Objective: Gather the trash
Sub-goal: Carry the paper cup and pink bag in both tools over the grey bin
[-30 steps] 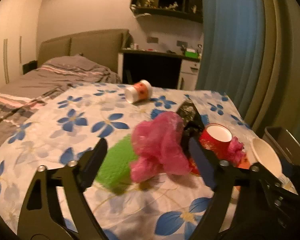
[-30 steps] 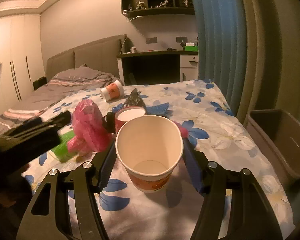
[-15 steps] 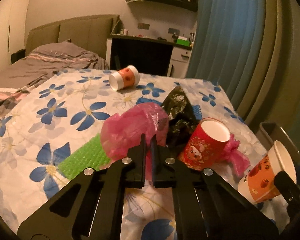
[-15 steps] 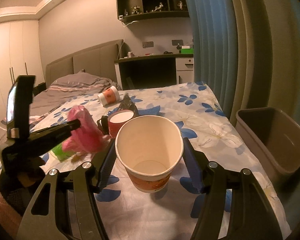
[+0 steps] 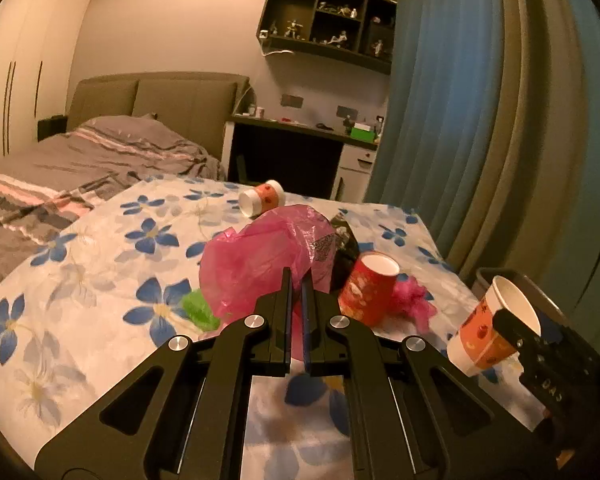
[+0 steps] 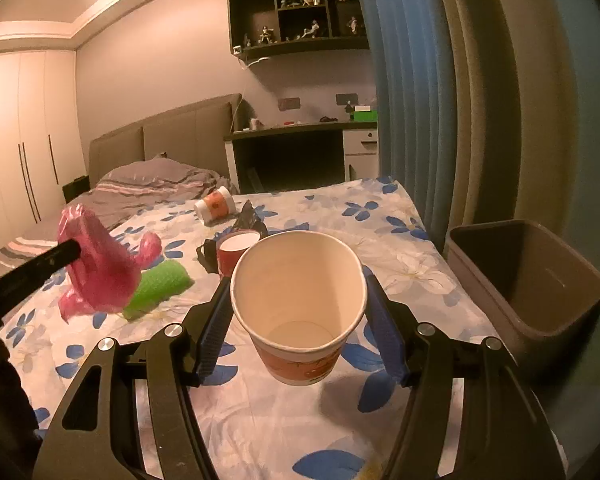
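A crumpled pink plastic bag (image 5: 260,256) is pinched in the closed left tool (image 5: 296,280), lifted above the counter (image 5: 80,280). An orange paper cup (image 6: 300,304) is clamped in the right tool (image 6: 300,308), near the counter's right edge beside a bin (image 6: 540,280).

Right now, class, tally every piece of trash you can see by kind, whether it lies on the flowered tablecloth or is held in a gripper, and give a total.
Paper cups: 3 (orange-printed cup in the right gripper, red cup, tipped orange cup)
Pink plastic bags: 2 (one in the left gripper, one behind the red cup)
Black plastic bag: 1
Green bubble wrap: 1
Total: 7
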The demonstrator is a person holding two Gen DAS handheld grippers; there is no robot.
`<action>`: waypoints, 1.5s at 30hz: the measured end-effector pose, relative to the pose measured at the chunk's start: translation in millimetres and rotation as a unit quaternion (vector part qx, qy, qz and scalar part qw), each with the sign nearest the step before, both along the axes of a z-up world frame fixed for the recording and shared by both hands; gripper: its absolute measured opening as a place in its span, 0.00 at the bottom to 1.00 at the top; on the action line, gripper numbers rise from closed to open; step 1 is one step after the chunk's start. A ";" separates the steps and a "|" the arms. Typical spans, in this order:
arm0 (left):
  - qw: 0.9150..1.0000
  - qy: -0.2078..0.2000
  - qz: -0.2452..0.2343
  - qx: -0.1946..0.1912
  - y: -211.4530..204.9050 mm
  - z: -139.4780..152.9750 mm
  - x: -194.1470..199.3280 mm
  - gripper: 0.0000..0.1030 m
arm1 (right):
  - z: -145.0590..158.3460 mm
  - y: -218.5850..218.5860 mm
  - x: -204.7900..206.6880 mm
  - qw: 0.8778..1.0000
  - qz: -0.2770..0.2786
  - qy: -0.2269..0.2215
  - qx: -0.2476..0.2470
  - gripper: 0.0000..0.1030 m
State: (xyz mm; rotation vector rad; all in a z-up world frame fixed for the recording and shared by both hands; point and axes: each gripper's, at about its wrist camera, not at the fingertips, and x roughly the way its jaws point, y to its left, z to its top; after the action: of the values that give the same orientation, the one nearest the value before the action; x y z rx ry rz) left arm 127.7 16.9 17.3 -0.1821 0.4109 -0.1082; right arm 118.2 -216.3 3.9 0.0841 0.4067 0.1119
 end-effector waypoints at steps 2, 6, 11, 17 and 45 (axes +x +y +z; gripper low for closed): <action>1.000 0.000 -0.004 -0.005 1.8 0.5 -5.2 0.03 | 1.4 -2.1 -4.4 1.000 -0.001 -0.003 0.000 0.61; 1.000 0.001 -0.010 -0.011 0.0 1.4 -11.5 0.03 | 4.4 -6.5 -13.3 1.000 -0.004 -0.011 -0.002 0.61; 1.000 0.001 -0.025 -0.005 -17.7 1.6 -17.8 0.03 | 8.6 -13.1 -23.4 1.000 -0.008 -0.020 -0.003 0.61; 0.999 0.000 -0.048 0.002 -40.6 1.7 -20.4 0.03 | 13.3 -24.1 -29.9 0.999 -0.016 -0.028 -0.004 0.61; 0.986 -0.006 -0.163 0.035 -165.3 6.0 11.9 0.03 | 22.3 -100.3 -30.7 0.996 -0.074 -0.055 -0.012 0.61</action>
State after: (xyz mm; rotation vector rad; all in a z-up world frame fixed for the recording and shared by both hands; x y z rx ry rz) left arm 139.5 -148.5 23.3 -0.0429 0.4288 -0.4160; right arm 87.6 -316.6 26.3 0.0845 0.2912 -0.0343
